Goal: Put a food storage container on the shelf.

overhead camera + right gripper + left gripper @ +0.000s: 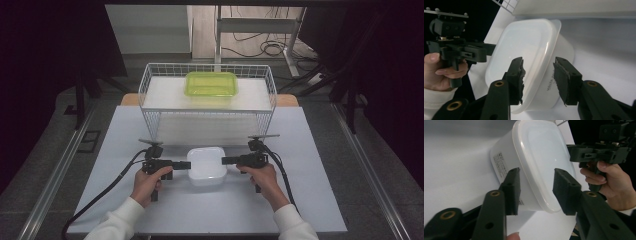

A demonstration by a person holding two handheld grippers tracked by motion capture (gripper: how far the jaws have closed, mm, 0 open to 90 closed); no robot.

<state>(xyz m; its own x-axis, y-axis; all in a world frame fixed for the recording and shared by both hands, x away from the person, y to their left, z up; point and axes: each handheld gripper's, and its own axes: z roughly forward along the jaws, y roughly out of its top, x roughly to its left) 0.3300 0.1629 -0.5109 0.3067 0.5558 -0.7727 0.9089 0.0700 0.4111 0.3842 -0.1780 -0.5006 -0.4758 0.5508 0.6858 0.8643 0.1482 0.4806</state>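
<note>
A white plastic container with a lid [206, 165] stands on the pale table between my two grippers. My left gripper [187, 165] reaches its left end and my right gripper [224, 160] its right end, both lying level and turned on their sides. In the left gripper view the container's rim [541, 202] lies between the open jaws of my left gripper [536, 187], one pad beside the wall and the other over the lid. In the right gripper view my right gripper [539, 75] straddles the opposite rim [546, 65] the same way, with a gap at the wall-side pad [564, 80].
A white wire basket [207, 65] stands raised at the back of the table and holds a green lidded container [211, 83]. Bare table [150, 210] lies around the person's forearms. Cables trail from both grippers toward the table's front edge.
</note>
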